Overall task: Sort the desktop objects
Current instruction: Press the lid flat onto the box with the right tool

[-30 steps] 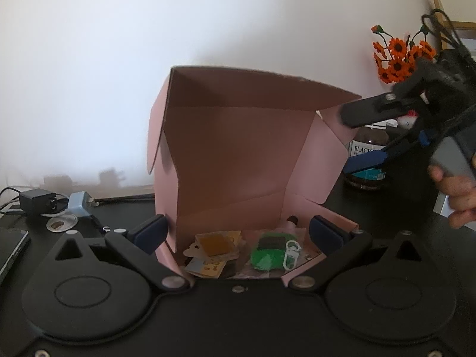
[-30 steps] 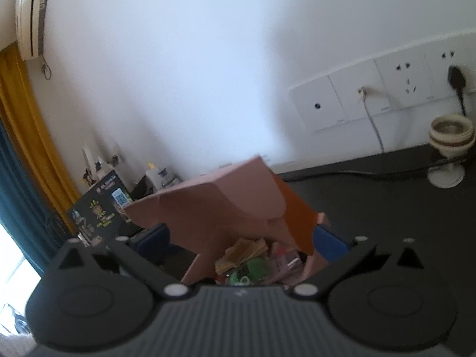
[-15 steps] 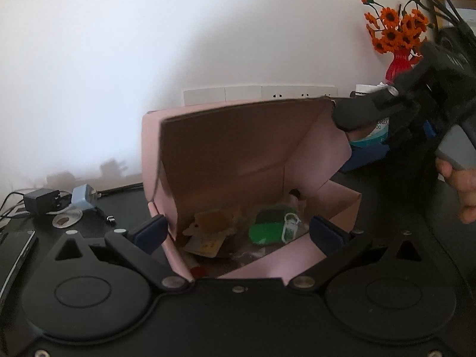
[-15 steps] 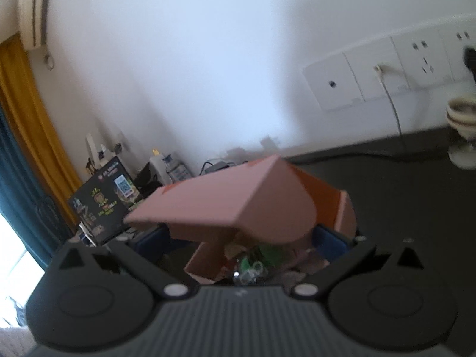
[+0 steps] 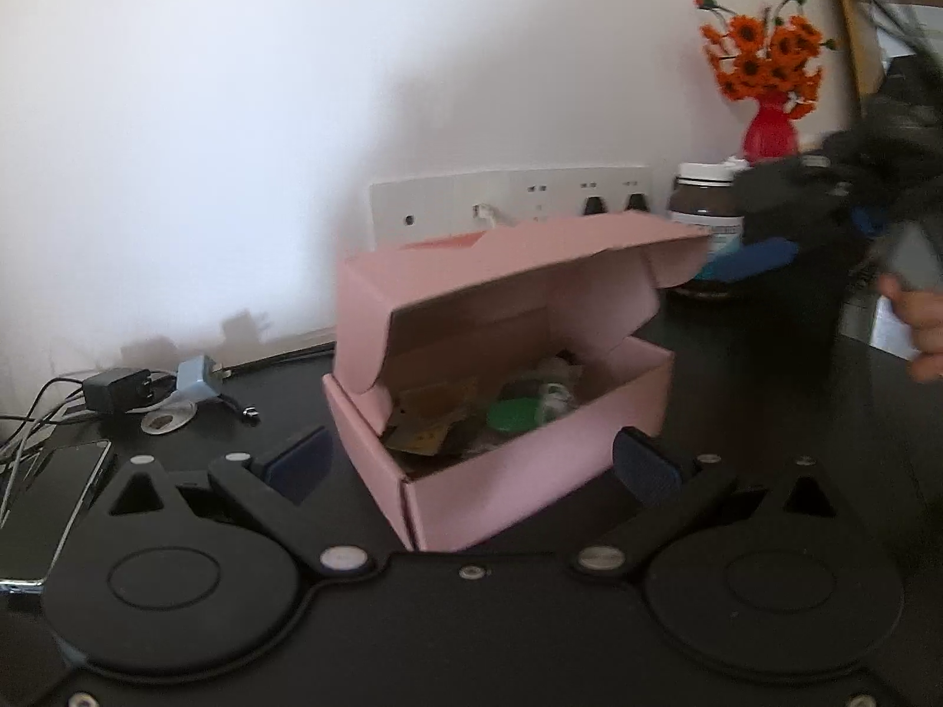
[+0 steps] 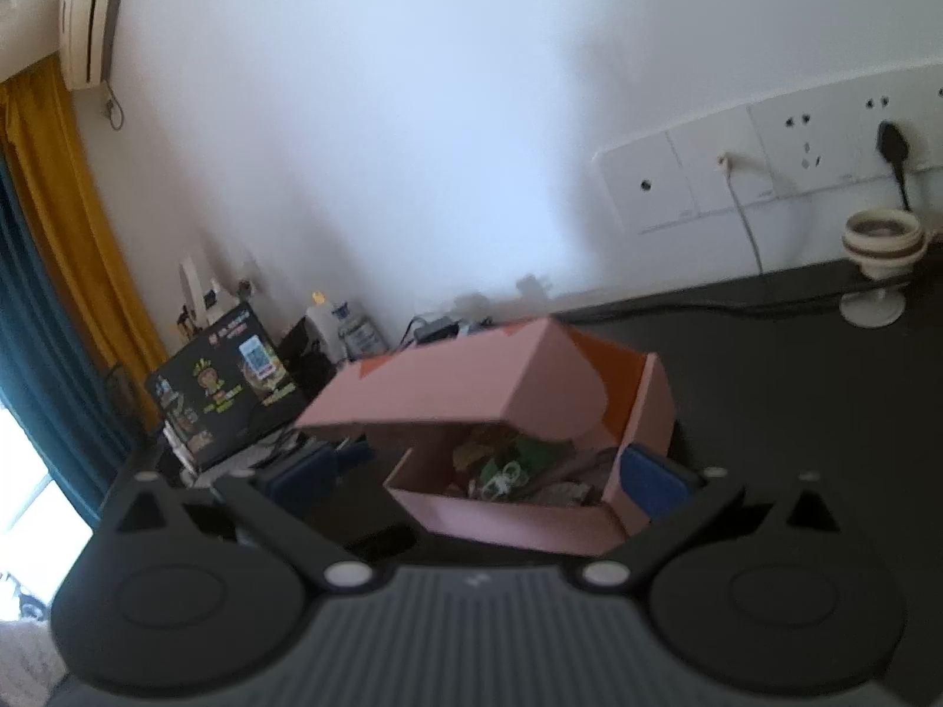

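Your left gripper [image 5: 468, 462] and right gripper [image 6: 480, 480] both sit spread wide, empty, flanking the box [image 5: 530, 471], whose lid [image 5: 507, 271] hangs half shut.

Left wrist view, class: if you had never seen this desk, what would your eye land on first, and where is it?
The pink cardboard box at the centre of the dark desk, its lid half lowered over a green item and yellowish packets. Next, the orange flowers in a red vase at the upper right by the wall.
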